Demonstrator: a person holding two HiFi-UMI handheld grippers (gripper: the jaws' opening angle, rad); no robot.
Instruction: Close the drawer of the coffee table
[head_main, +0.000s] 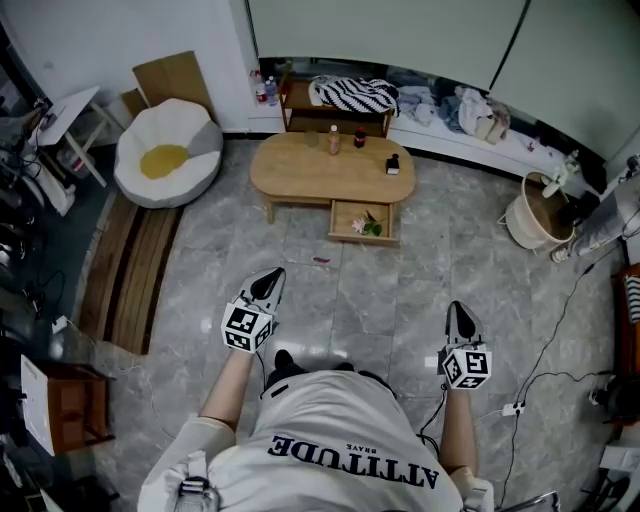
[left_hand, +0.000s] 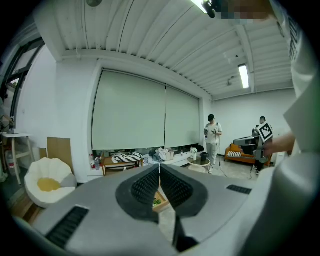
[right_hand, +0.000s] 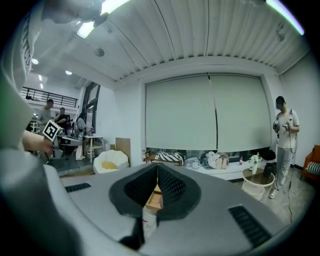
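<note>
A low oval wooden coffee table (head_main: 300, 172) stands across the room in the head view. Its drawer (head_main: 344, 222) is pulled out toward me on the right side, with a pink flower and green leaves inside. Small bottles stand on the tabletop. My left gripper (head_main: 273, 281) and right gripper (head_main: 458, 314) are both shut and empty, held well short of the table over the floor. Through the closed jaws of the left gripper (left_hand: 159, 166) a sliver of the drawer (left_hand: 161, 202) shows. In the right gripper view the gripper (right_hand: 157, 166) also frames the drawer (right_hand: 154, 200).
A white egg-shaped cushion seat (head_main: 170, 150) sits left of the table, a low shelf with striped cloth (head_main: 350, 95) behind it, and a basket (head_main: 537, 212) to the right. Cables (head_main: 560, 330) trail on the grey tiled floor. Other people (left_hand: 213, 142) stand far off.
</note>
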